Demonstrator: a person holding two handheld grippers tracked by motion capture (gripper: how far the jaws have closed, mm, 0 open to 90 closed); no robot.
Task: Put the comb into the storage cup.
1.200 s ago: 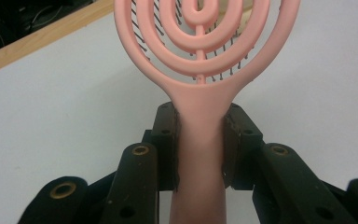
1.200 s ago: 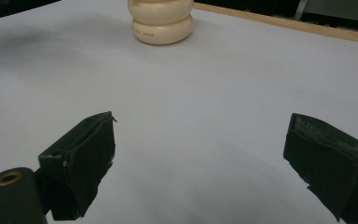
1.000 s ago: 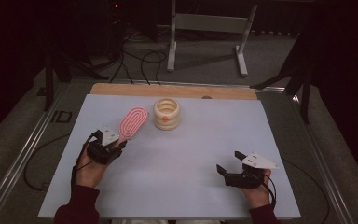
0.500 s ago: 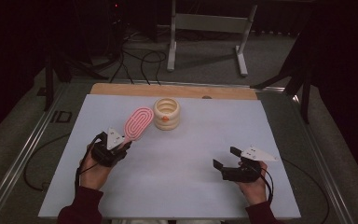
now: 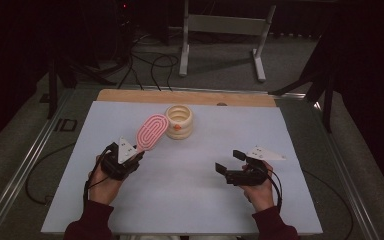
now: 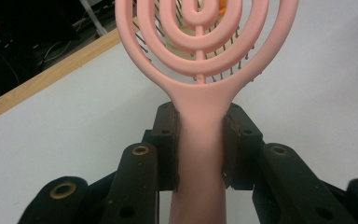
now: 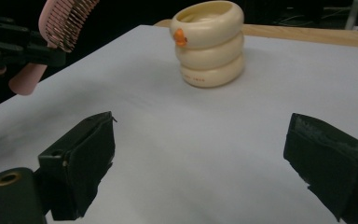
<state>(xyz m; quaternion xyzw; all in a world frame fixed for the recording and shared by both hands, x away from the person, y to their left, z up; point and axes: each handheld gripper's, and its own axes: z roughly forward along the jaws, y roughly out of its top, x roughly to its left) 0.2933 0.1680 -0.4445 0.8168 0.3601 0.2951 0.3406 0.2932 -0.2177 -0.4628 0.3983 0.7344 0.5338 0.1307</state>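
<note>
Left gripper (image 5: 130, 157) fingers clamp pink oval plastic hairbrush (image 5: 152, 132) by its handle; right gripper (image 5: 230, 162) fingers wide open, empty. Tip brush handle-down into cream ringed duck holder (image 5: 179, 121); steady holder first.

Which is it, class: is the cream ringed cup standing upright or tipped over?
Upright. The cream ringed cup rests on its base on the white table, rim opening upward; the high view looks down into its mouth. Its contents cannot be told.

The room was dark beyond the white table (image 5: 300, 150). A pale metal stand (image 5: 222, 25) stood on the grey floor (image 5: 290, 65) at the far side, with black cables (image 5: 145, 62) trailing to its left.
</note>
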